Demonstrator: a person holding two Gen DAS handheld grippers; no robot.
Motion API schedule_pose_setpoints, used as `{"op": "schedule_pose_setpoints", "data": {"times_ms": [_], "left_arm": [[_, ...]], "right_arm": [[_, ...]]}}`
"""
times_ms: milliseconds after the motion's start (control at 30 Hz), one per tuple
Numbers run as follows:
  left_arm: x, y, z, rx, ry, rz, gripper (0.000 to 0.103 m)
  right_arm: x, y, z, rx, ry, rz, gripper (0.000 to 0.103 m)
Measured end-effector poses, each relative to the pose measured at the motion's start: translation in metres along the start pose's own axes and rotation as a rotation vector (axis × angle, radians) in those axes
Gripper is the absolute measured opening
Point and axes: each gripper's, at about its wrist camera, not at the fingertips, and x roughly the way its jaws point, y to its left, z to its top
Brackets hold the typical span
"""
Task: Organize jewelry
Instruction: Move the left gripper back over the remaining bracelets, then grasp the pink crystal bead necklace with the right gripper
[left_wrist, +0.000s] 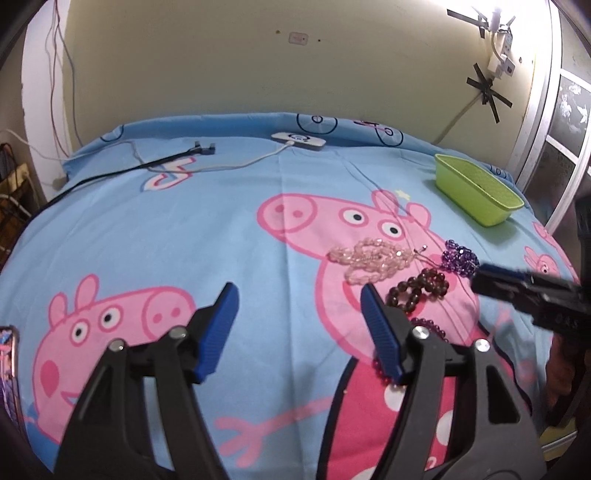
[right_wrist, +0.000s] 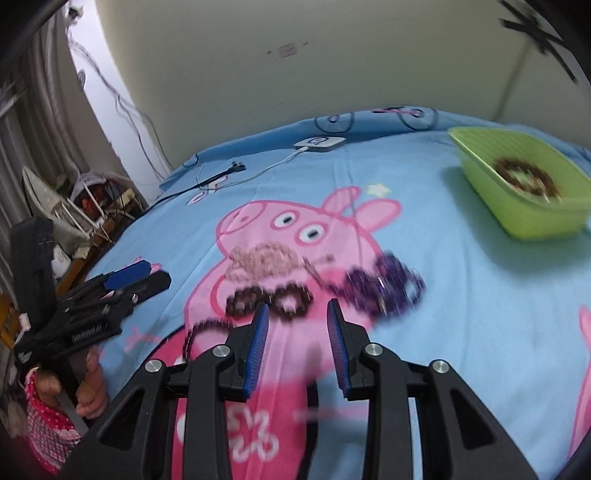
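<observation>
Just ahead of the right gripper's (right_wrist: 297, 314) blue-padded tips, on the light-blue cartoon-pig bedsheet (left_wrist: 221, 229), lies the remaining jewelry: a dark brown round-bead bracelet (right_wrist: 271, 297) nearest the fingers, a pale pink chunky-bead strand (right_wrist: 264, 260) beyond it, a purple faceted-bead bracelet (right_wrist: 380, 286) off toward the right finger's side, and a dark magenta small-bead string (right_wrist: 201, 332) by the left finger's side. The right gripper's fingers stand a narrow gap apart with nothing between them. The left gripper (left_wrist: 299, 295) is spread wide and empty, its right finger (left_wrist: 380, 332) next to the brown beads and partly covering the magenta string. Well beyond both grippers, to the right, sits the lime-green rectangular plastic basket (right_wrist: 491, 184), already holding what looks like one brown beaded ring, though motion blur makes that uncertain. The step in hand seems to be the approach for another pick. The next move likely calls for widening the right fingers, lowering them astride the brown bracelet, pinching it, then carrying it over the basket's rim without dragging neighbouring strands.
</observation>
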Motion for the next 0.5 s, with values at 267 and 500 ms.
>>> {"op": "schedule_pose_setpoints", "data": {"times_ms": [267, 500], "left_arm": [[0.008, 0.019, -0.003, -0.088, 0.010, -0.033, 0.066], [0.002, 0.019, 0.000, -0.096, -0.017, -0.070, 0.066]], "right_arm": [[0.078, 0.050, 0.046, -0.306, 0.210, -0.006, 0.026], [0.102, 0.031, 0.073, -0.235, 0.277, 0.091, 0.000]]}}
